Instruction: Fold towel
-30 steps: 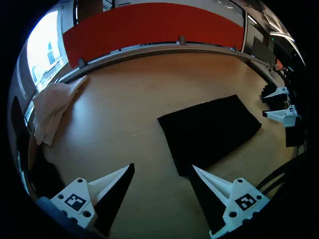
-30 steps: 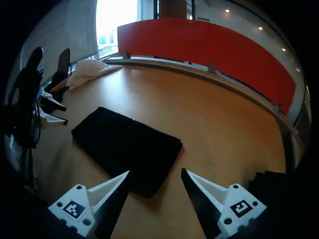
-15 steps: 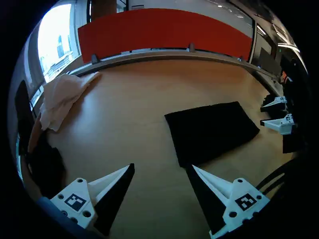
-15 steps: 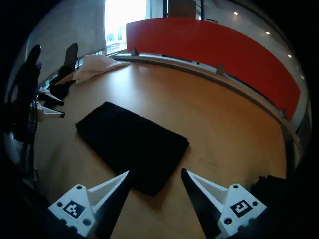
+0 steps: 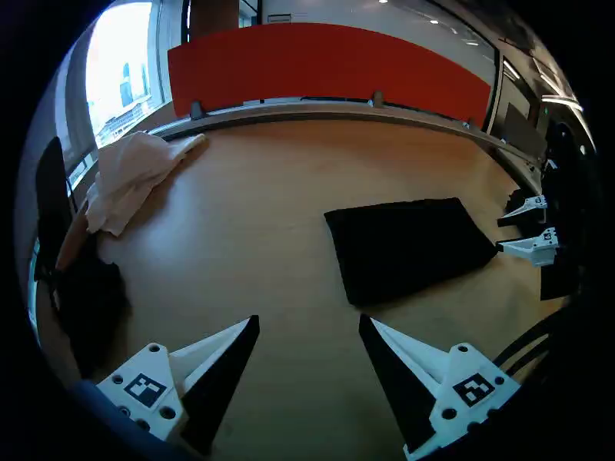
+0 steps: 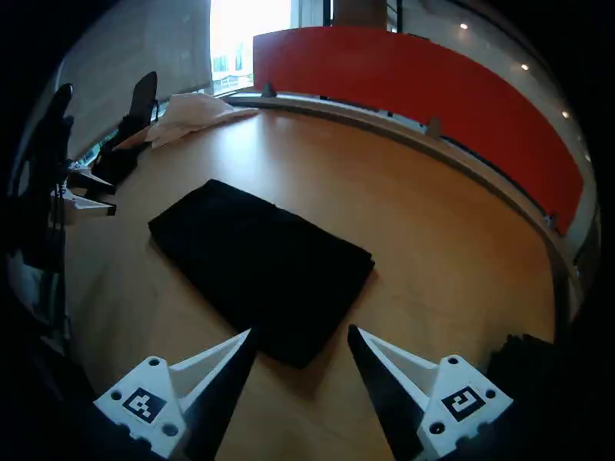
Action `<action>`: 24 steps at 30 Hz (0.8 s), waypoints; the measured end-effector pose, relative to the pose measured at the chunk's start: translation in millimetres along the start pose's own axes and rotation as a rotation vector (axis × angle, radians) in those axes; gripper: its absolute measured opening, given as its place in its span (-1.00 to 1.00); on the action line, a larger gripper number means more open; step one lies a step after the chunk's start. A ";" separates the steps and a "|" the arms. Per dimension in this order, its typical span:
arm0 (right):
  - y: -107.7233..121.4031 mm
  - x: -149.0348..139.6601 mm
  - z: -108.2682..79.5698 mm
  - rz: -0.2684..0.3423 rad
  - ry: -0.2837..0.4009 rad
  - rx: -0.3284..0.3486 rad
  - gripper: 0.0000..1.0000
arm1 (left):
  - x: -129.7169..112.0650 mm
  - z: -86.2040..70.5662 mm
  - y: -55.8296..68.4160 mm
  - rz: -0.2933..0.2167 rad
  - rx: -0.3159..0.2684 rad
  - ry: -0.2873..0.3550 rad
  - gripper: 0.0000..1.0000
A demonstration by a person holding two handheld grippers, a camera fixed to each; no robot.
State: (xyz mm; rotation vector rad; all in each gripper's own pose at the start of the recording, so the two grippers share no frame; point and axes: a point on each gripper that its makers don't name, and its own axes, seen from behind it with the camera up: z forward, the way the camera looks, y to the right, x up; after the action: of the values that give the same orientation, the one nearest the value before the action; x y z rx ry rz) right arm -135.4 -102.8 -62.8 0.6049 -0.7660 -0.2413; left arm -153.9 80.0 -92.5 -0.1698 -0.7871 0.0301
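A black towel (image 5: 407,246) lies folded into a flat rectangle on the wooden desk (image 5: 246,207), towards its right side. In the left gripper view, the left hand-held gripper (image 5: 309,326) hovers over bare wood with its fingers spread apart and nothing between them. The towel sits just beyond its right finger. In the right gripper view, the right hand-held gripper (image 6: 300,334) is likewise spread wide and empty, and its fingertips appear at the towel's near edge. A crumpled cream cloth (image 5: 127,173) rests at the far left corner of the desk, near a bright window (image 5: 123,69). A red partition (image 5: 330,61) runs along the desk's far edge.
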 end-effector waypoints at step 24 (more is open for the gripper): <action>2.1 -25.0 7.2 -0.056 -0.065 0.047 0.22 | -19.7 -7.7 0.2 -0.011 0.006 0.025 0.92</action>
State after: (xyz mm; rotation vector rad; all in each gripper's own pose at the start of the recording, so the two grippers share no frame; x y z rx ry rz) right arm -158.1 -93.8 -71.9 0.6663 -0.8196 -0.2963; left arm -162.4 77.4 -111.6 -0.1598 -0.7630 0.0199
